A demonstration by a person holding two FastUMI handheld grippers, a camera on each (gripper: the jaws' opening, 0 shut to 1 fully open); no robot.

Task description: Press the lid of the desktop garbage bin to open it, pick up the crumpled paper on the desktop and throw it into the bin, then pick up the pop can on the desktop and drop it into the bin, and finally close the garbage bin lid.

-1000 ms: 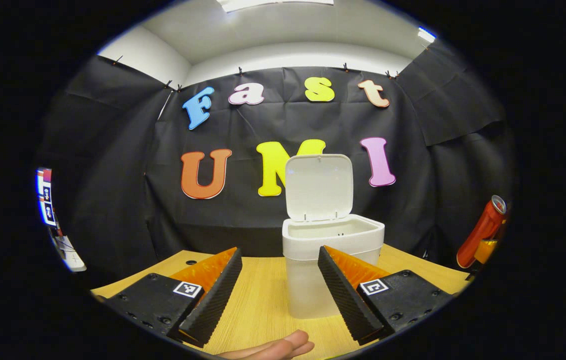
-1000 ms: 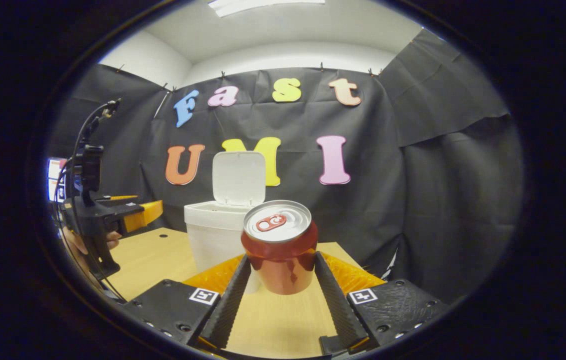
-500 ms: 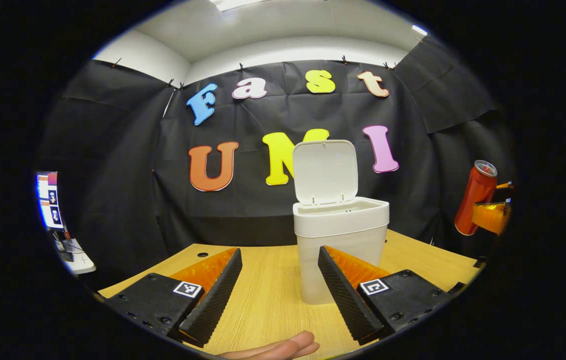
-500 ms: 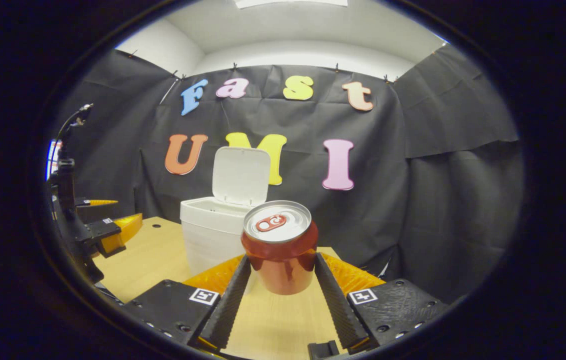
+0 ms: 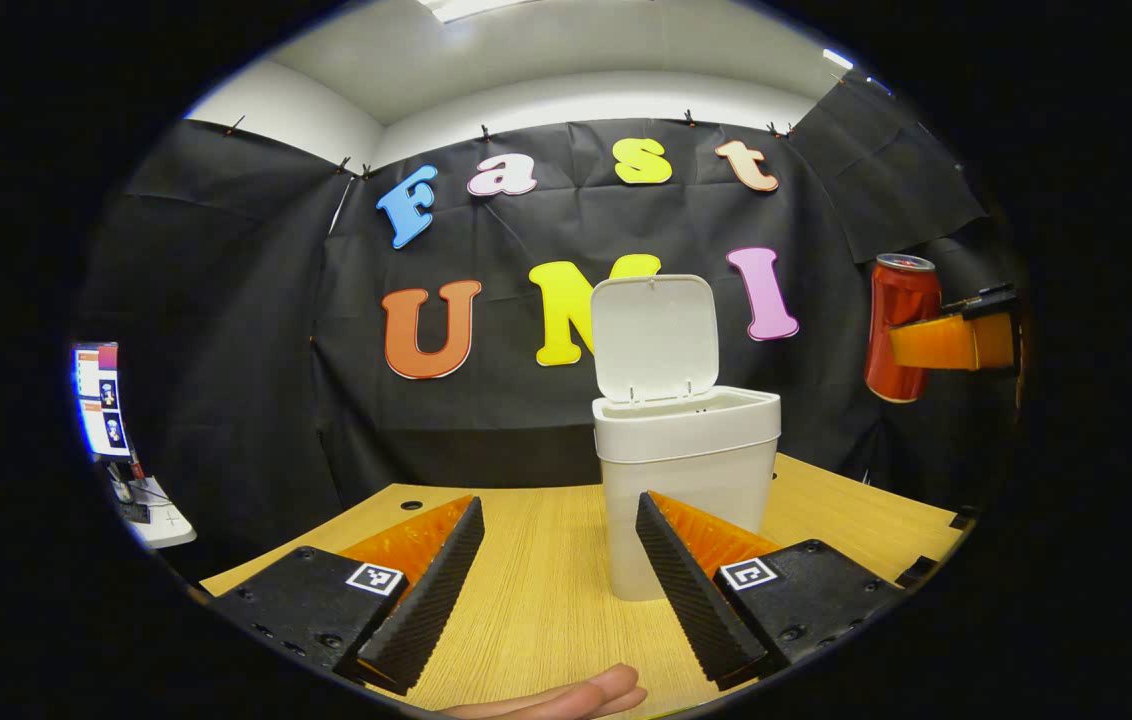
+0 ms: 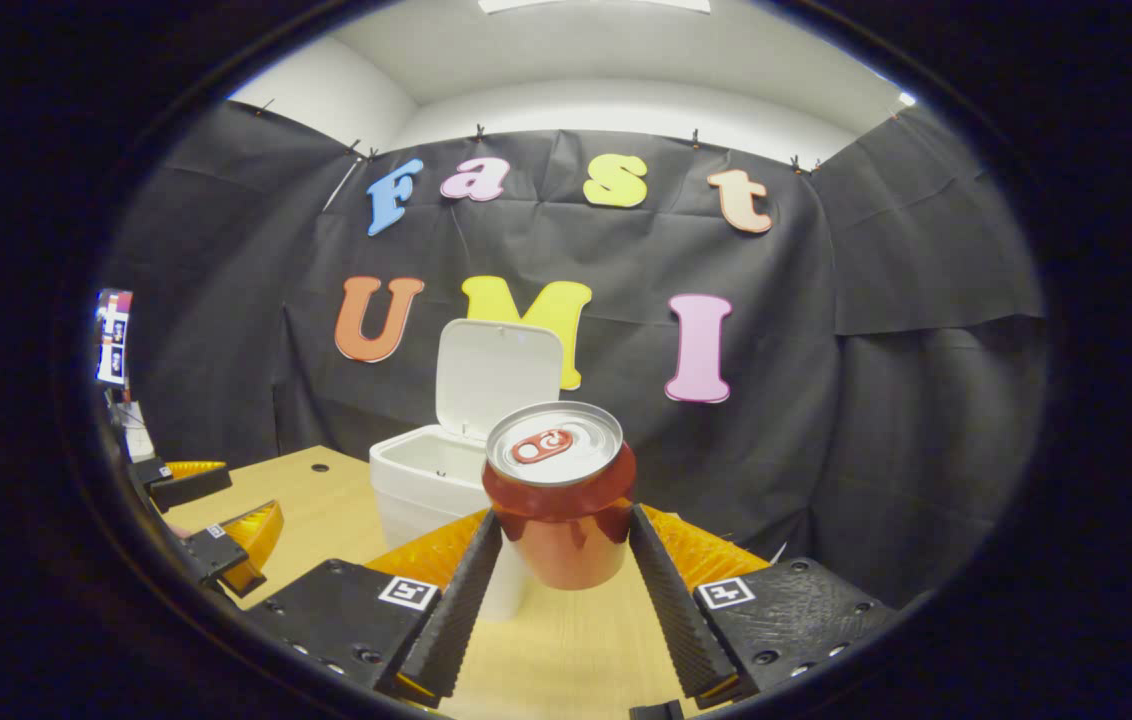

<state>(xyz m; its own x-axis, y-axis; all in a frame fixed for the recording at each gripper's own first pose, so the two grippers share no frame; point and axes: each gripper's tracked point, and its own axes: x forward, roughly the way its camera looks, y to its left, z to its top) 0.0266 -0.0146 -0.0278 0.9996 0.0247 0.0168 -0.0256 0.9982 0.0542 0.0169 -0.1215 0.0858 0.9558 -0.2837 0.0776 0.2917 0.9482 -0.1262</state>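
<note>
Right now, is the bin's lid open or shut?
Open. The lid stands upright behind the bin, hinged at the rear rim, leaving the mouth uncovered; the right gripper view shows the same.

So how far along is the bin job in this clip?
The bin stands with its lid up, so opening looks done. No paper lies on the visible desk; whether it went in cannot be told. The right gripper holds the can in the air. Left: drop the can in, close the lid.

bin (image 6: 421, 480) mouth open, lid (image 6: 498, 378) upright behind
</note>
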